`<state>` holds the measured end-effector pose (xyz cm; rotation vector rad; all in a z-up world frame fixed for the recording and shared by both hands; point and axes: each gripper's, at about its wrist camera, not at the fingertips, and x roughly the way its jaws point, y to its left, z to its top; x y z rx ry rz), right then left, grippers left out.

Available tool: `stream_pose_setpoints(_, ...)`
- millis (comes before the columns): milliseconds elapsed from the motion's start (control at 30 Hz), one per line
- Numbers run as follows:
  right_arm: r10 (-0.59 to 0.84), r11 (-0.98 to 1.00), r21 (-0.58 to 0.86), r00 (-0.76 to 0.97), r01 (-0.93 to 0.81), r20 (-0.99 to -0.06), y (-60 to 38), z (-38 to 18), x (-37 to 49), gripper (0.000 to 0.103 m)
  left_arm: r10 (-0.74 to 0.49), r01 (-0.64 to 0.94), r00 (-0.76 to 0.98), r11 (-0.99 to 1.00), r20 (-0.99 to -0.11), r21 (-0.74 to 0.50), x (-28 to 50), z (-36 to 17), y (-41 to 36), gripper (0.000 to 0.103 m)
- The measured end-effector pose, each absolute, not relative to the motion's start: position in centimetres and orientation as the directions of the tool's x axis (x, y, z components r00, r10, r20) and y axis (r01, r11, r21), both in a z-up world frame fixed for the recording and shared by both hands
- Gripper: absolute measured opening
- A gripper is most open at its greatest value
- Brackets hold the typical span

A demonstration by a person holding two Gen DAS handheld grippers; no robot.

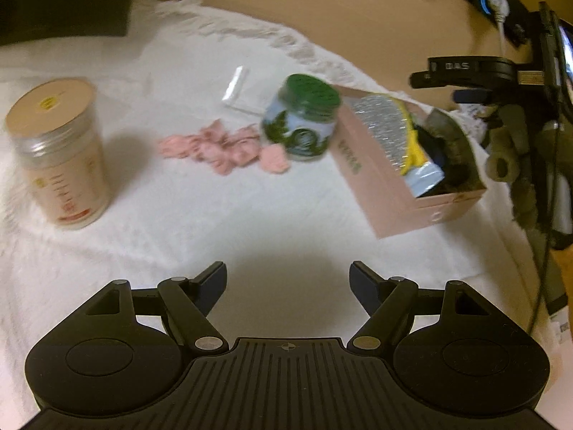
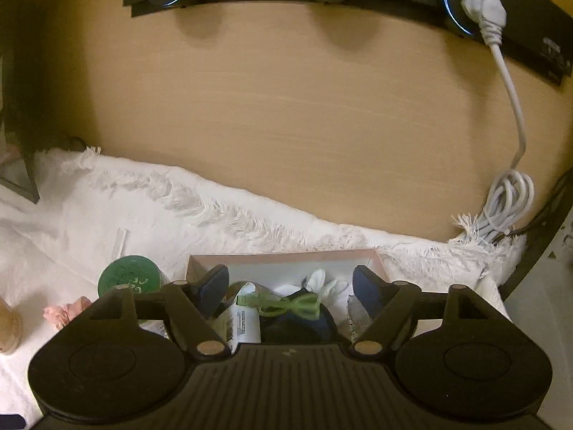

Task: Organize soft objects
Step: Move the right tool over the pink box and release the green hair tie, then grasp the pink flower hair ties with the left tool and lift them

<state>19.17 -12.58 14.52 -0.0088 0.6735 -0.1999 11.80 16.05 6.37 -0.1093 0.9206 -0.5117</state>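
A pink cardboard box (image 1: 376, 186) lies on the white cloth at the right and holds a silver pouch (image 1: 383, 125), a yellow item and dark soft things. A pink crumpled soft piece (image 1: 215, 148) lies left of a green-lidded jar (image 1: 302, 122). My left gripper (image 1: 288, 281) is open and empty above bare cloth, short of these. My right gripper (image 2: 290, 283) is open over the box (image 2: 286, 258), above a green mesh bow (image 2: 286, 304), a white tube (image 2: 245, 326), a dark soft item (image 2: 297, 326) and a white fabric piece (image 2: 322, 283). The pink piece (image 2: 66, 311) and jar lid (image 2: 129, 274) show at left.
A tall beige-lidded jar (image 1: 61, 154) stands at the left. A clear plastic packet (image 1: 238, 89) lies behind the green jar. The fringed white cloth (image 2: 215, 211) ends at a wooden desk (image 2: 286, 107). A power strip with a white plug and coiled cable (image 2: 508, 197) sits at the back right.
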Motion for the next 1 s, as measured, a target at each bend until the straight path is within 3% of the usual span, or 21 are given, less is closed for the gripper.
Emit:
stream_pose_setpoints(200, -0.16, 0.986, -0.065, 0.77, 0.153, -0.618, -11.3, 15.1, 17.1, 0.086, -0.455, 0.349, 0.504, 0.885, -0.734, -0.309, 12.3, 5.3, 16.8, 0.08)
stream_pose_setpoints(500, -0.045, 0.996, 0.031, 0.757, 0.086, -0.652, -9.9, 15.3, 12.1, 0.087, -0.419, 0.287, 0.615, 0.908, -0.668, -0.305, 14.7, 5.9, 17.1, 0.08)
stream_pose_setpoints(633, -0.017, 1.0, 0.004, 0.75, 0.026, -0.661, -8.7, 14.1, 9.9, 0.087, -0.411, 0.302, 0.635, 0.911, -0.654, -0.28, 16.4, 5.9, 16.4, 0.08)
stream_pose_setpoints(1000, 0.045, 0.996, -0.012, 0.64, -0.084, -0.767, -6.3, 9.2, 5.0, 0.087, -0.31, 0.337, 0.638, 0.935, -0.705, -0.106, 24.1, 5.0, 11.9, 0.08)
